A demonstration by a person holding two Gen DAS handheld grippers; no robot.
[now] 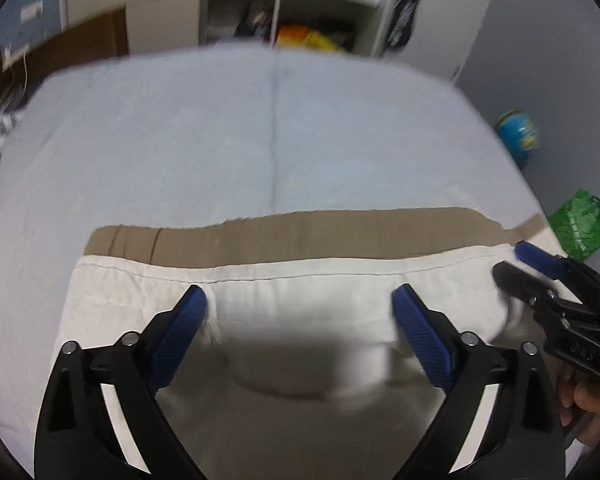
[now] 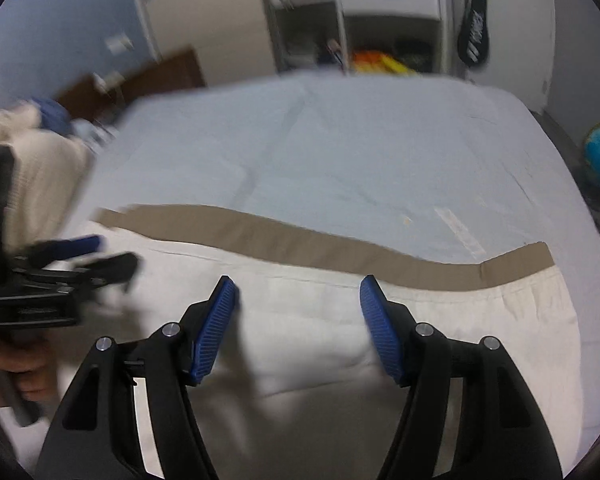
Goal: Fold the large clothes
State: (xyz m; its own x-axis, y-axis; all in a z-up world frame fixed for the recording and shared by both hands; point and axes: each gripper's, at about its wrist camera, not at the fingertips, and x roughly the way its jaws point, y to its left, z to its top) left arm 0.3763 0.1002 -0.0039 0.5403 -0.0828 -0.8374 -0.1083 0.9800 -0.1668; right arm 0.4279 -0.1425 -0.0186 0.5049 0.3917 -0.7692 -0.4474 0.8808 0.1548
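A large cream-white garment lies flat on the bed, with a tan brown layer showing as a strip along its far edge. It also shows in the right wrist view, with the tan strip. My left gripper is open and empty just above the white cloth. My right gripper is open and empty above the same cloth. The right gripper appears at the right of the left wrist view, the left gripper at the left of the right wrist view.
The light blue bed sheet stretches beyond the garment. A shelf unit stands behind the bed. A globe and a green bag sit on the floor to the right. A cream pile lies at the left.
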